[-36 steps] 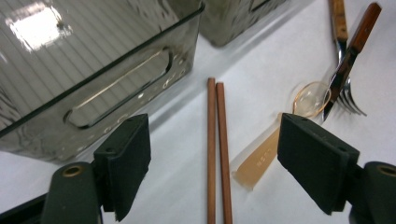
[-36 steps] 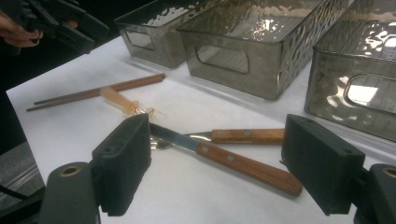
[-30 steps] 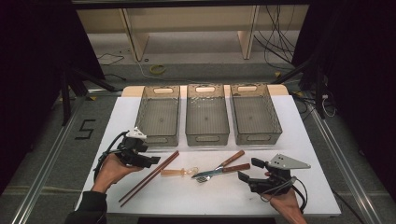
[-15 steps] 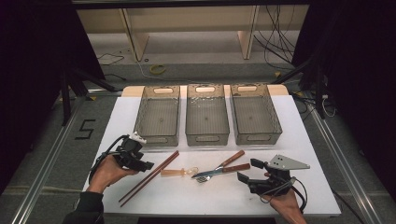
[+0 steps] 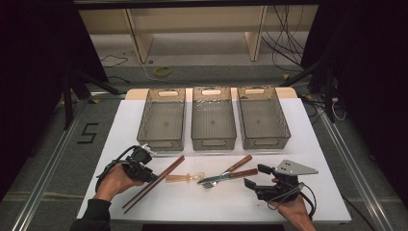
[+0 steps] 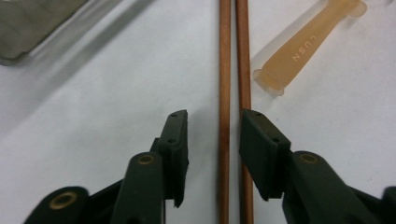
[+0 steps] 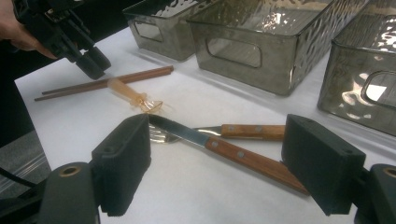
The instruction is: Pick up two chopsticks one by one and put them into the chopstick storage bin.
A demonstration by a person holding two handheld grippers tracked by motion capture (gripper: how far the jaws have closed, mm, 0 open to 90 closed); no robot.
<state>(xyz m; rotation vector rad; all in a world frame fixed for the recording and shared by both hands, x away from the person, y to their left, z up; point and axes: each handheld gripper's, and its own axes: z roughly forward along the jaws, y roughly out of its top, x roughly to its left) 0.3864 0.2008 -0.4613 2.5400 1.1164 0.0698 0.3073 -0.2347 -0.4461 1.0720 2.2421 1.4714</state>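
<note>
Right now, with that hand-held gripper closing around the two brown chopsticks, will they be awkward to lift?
Probably. The chopsticks look thin, stiff and smooth, so one could slip or roll free. They lie loose side by side, so they may cross once the left hand-held gripper, just closing, squeezes them.

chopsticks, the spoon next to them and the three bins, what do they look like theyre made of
The pair of thin reddish-brown chopsticks looks like wood or lacquered bamboo: even colour, slight sheen. The pale amber spoon seems moulded translucent plastic, with raised lettering on its handle. The three smoky-grey rectangular bins look like clear tinted plastic, rippled and glossy.
</note>
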